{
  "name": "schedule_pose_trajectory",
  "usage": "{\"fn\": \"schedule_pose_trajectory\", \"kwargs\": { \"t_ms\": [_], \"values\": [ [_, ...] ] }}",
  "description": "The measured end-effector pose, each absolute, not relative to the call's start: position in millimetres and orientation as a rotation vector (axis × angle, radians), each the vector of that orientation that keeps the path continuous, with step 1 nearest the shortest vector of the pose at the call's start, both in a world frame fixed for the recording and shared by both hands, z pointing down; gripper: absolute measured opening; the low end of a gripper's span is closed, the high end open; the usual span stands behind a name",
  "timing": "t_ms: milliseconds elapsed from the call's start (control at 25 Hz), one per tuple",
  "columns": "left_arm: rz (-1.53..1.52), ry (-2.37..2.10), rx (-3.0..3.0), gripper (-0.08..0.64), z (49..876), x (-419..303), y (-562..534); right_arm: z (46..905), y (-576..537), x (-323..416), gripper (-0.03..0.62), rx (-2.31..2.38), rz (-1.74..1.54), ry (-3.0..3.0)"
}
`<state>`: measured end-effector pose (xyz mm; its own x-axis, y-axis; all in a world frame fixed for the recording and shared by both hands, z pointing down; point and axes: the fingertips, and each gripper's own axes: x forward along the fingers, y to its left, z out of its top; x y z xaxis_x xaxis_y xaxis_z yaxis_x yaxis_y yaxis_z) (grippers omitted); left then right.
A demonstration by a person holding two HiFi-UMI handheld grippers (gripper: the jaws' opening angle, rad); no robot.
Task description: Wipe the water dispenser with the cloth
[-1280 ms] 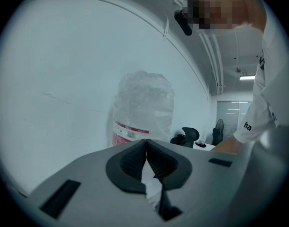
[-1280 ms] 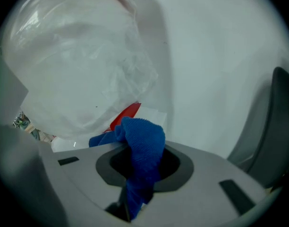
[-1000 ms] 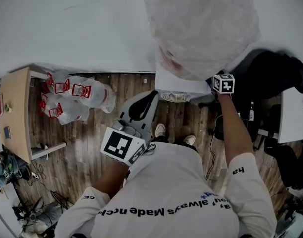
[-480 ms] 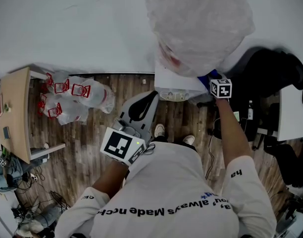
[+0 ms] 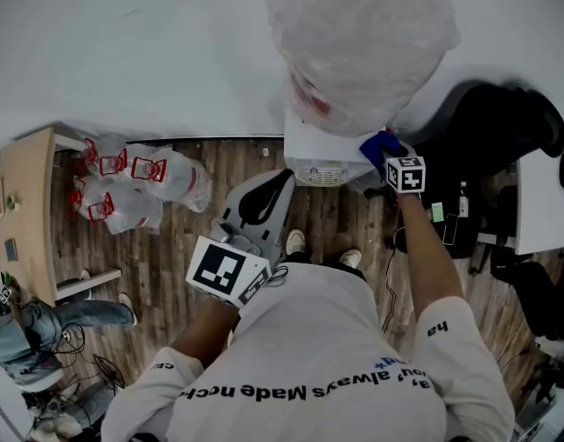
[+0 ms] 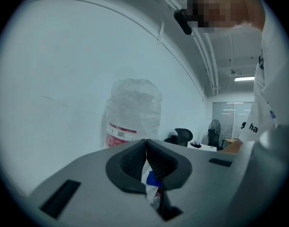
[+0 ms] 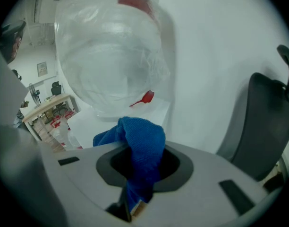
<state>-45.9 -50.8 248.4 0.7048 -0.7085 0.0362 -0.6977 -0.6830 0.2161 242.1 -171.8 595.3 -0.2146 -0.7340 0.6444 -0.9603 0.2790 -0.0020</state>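
Right gripper (image 7: 137, 167) jaws clamped on cloth (image 7: 142, 136), its length along them toward upright water dispenser (image 5: 311, 147), left gripper (image 6: 146, 155) jaws together

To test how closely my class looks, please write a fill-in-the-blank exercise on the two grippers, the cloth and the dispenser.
1. The right gripper is shut on a ___ cloth.
2. The left gripper holds nothing, and its jaws are ___.
3. On top of the dispenser stands a large plastic-wrapped ___.

Missing words: blue; shut; bottle
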Motion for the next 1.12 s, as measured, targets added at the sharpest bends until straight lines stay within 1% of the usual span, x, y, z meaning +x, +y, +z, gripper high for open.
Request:
{"fn": "schedule_pose_trajectory", "kwargs": {
  "t_ms": [520, 640, 760, 1000, 1120],
  "values": [
    [-0.082, -1.116, 2.710, 0.020, 248.1, -44.8, -45.1, 598.6, -140.9, 239.7, 0.075, 1.571, 0.518, -1.985],
    [-0.088, -1.128, 2.707, 0.020, 247.3, -48.4, -45.3, 598.3, -140.5, 242.1, 0.077, 1.605, 0.578, -1.972],
    [-0.098, -1.144, 2.704, 0.020, 244.8, -54.8, -46.5, 577.7, -137.5, 240.4, 0.095, 1.686, 0.633, -2.003],
    [-0.091, -1.177, 2.672, 0.020, 251.7, -69.4, -50.6, 513.4, -120.4, 178.7, 0.095, 1.815, 0.684, -2.185],
    [-0.091, -1.179, 2.670, 0.020, 253.2, -72.6, -52.1, 503.0, -112.7, 134.0, 0.095, 1.804, 0.783, -2.284]
  ]
}}
